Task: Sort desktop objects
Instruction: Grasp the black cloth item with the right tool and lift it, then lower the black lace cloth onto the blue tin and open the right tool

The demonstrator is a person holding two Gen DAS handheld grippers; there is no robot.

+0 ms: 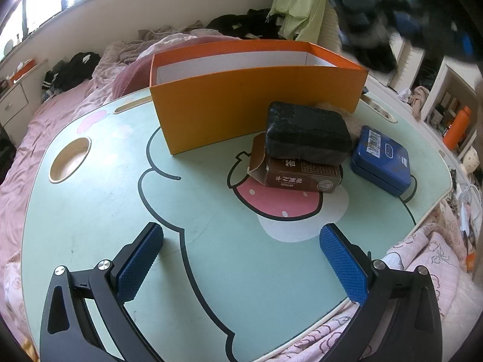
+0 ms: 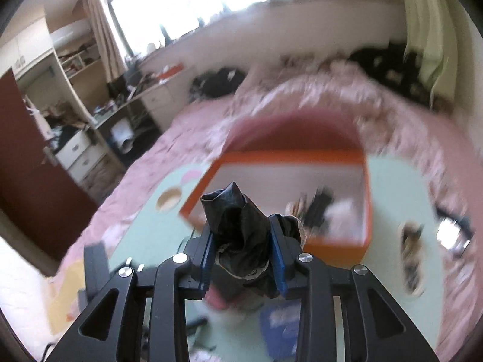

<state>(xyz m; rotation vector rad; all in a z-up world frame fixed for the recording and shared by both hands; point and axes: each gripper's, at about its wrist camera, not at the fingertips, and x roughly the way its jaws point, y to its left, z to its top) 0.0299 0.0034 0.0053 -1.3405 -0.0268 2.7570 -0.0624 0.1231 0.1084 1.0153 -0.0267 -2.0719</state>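
Pinching black bag [image 2: 238, 226], right hand-held gripper [image 2: 241, 241].

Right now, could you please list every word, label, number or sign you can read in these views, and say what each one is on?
Brown carton: printed upside down; large Chinese characters and a round logo, not legible enough to quote.
Blue case: a white barcode label and an oval emblem, too small to read.
Black pouch on the carton: no text visible.
Orange box: no text.
Black bag in the right gripper: no text; view blurred.
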